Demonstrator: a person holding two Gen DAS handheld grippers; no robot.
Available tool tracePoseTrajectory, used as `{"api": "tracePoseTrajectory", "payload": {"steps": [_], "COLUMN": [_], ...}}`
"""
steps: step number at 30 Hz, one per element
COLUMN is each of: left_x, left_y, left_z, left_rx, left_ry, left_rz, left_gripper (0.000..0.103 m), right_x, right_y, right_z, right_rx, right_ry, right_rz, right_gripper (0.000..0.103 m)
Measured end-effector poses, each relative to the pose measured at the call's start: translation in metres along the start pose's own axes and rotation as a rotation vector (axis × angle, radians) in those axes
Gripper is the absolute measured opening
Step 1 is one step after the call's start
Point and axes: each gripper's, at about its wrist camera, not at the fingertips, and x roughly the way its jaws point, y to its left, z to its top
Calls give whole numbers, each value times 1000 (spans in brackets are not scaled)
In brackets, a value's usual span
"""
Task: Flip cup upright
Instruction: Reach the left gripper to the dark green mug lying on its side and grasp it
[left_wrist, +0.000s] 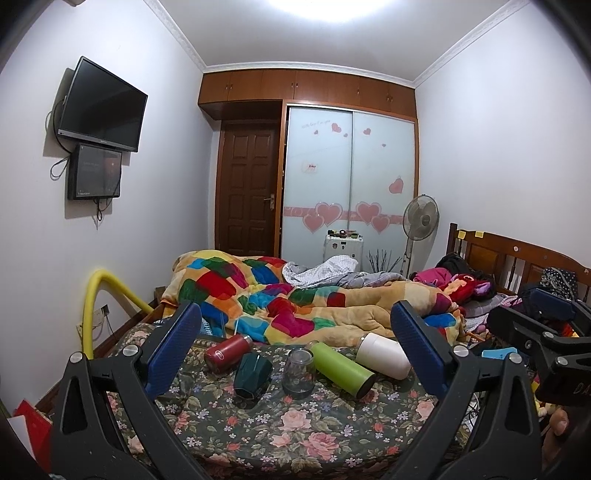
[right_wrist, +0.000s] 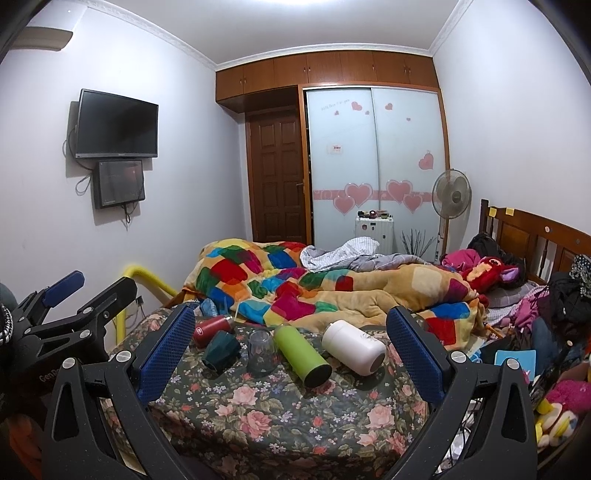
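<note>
Glass cup btwn, beyond claws

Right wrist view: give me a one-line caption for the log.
Open right gripper faces five toppled or inverted vessels on the floral bedspread, including the clear glass cup resting mouth down.

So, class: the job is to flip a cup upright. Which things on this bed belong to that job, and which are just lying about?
Belongs to the job:
- clear glass cup, standing mouth-down
- dark green cup, tipped over
- left gripper and right gripper, jaws open

Just lying about:
- red flask
- green bottle
- white bottle
- patchwork blanket
</note>
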Motion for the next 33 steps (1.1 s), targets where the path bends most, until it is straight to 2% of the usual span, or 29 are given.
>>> {"api": "tracePoseTrajectory", "payload": {"steps": [5,9,12,17,21,26,28,30,33], "left_x": [20,48,79,150,209,268,289,305,325], "left_y": [5,14,25,48,61,72,75,77,83], "left_z": [-4,-15,-29,-68,-103,-140,-154,-166,-182], "left_rx": [-9,-26,-41,-53,-38,25,56,79,81], "left_ry": [38,101,182,380,522,645,694,723,765], "left_rz": [13,39,56,82,57,56,57,48,29], "left_gripper": [103,103,103,103,103,101,96,95,89], "right_x": [8,21,32,55,77,102,112,121,134], "right_y": [-6,-10,-14,-22,-28,-33,-33,-32,-31], "right_z": [-1,-2,-5,-10,-16,-26,-30,-33,-36], "right_rx": [1,3,6,17,19,19,18,15,12], "right_ry": [25,60,89,147,207,277,297,313,336], "right_rz": [-3,-8,-16,-31,-46,-50,-49,-50,-48], "right_gripper": [103,103,103,103,103,103,103,103,103]}}
